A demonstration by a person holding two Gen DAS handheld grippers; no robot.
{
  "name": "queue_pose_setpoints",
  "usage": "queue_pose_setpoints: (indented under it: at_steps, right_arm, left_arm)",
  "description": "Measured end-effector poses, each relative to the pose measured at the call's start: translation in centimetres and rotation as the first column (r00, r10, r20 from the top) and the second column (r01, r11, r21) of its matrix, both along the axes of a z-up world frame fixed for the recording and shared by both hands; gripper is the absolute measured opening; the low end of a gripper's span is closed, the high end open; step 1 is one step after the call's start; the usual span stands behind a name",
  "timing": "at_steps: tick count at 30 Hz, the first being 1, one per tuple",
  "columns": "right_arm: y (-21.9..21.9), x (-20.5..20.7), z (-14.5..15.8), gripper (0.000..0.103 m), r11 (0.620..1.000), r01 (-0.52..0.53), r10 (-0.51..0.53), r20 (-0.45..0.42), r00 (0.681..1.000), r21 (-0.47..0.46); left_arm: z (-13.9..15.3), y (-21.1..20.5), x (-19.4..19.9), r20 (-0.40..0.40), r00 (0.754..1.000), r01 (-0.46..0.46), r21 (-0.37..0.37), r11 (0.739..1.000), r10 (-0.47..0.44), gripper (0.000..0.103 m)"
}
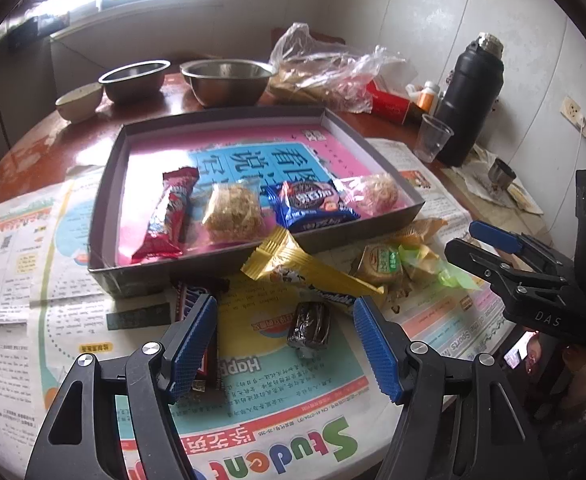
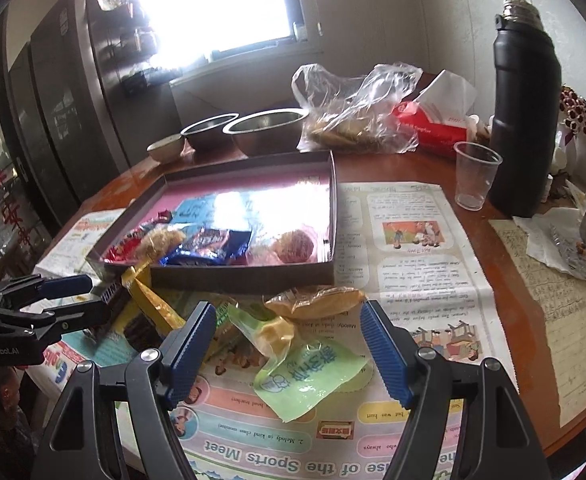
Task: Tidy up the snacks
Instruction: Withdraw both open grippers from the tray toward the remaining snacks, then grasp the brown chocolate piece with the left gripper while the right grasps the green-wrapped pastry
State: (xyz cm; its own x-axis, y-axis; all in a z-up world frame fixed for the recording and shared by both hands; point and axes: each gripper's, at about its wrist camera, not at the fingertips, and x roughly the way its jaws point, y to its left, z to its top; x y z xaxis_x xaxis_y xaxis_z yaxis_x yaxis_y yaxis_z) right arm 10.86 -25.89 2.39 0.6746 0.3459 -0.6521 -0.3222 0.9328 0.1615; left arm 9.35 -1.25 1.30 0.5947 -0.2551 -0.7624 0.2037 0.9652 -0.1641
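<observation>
In the left wrist view, the tray (image 1: pixel 109 184) fills the middle of the frame; along its near edge lie, left to right, a red bar (image 1: pixel 169 216), a crumbly cake (image 1: pixel 233 212), a blue pack (image 1: pixel 313 200) and a pink-wrapped ball (image 1: pixel 377 192). Below it, on the newspaper (image 1: pixel 293 400), loose snacks wait: a dark bar (image 1: pixel 191 300) at lower left, a yellow wrapper (image 1: pixel 305 268) leaning on the tray wall, a small foil sweet (image 1: pixel 309 328) at centre, a green-labelled cake (image 1: pixel 379 266) to the right.

The left gripper (image 1: pixel 285 344) is spread wide and holds nothing, the foil sweet between its fingers. Judged best: centre on the sweet, lower until the pads bracket it, and close gently.

In the right wrist view the right gripper (image 2: pixel 287 350) is likewise apart and empty, above a green packet (image 2: pixel 309 376) at lower centre; keep it off the left's path.
</observation>
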Motion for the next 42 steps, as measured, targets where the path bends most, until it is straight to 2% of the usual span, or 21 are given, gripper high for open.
queue_pose_setpoints:
  at_steps: [6,16,22,32,37,42]
  right_arm:
    - [0.6,0.4,-1.4,0.073,0.999,-0.037,0.037,-0.011,0.999,-0.033]
    - [1.9,1.0,-3.6,0.052,0.991,-0.092,0.091,-0.016,0.996,-0.098]
    - [2.7,0.9,-4.4,0.046,0.983,-0.110,0.112,0.005,0.994,-0.146]
    - [4.3,-0.5,-4.6,0.044,0.966,-0.190,0.193,-0.001,0.981,-0.177]
    - [5.2,-0.8,-4.6,0.044,0.960,-0.206,0.210,-0.001,0.978,-0.191]
    - [5.7,-0.7,-4.8,0.045,0.958,-0.200,0.207,0.011,0.978,-0.204]
  left_arm:
    - [-0.9,-0.1,0.4,-0.029,1.000,0.004,0.002,1.000,-0.004,0.073]
    - [-2.0,-0.2,1.0,-0.063,0.998,0.007,0.003,1.000,-0.007,0.073]
    - [-2.6,-0.5,1.2,-0.079,0.997,0.015,0.003,1.000,-0.015,0.073]
    - [-3.6,-1.0,1.4,-0.096,0.995,0.033,0.018,0.999,-0.031,0.072]
    - [-3.8,-1.1,1.3,-0.086,0.995,0.050,0.041,0.998,-0.046,0.061]
    - [-3.7,-0.7,1.4,-0.088,0.995,0.053,0.025,0.998,-0.050,0.059]
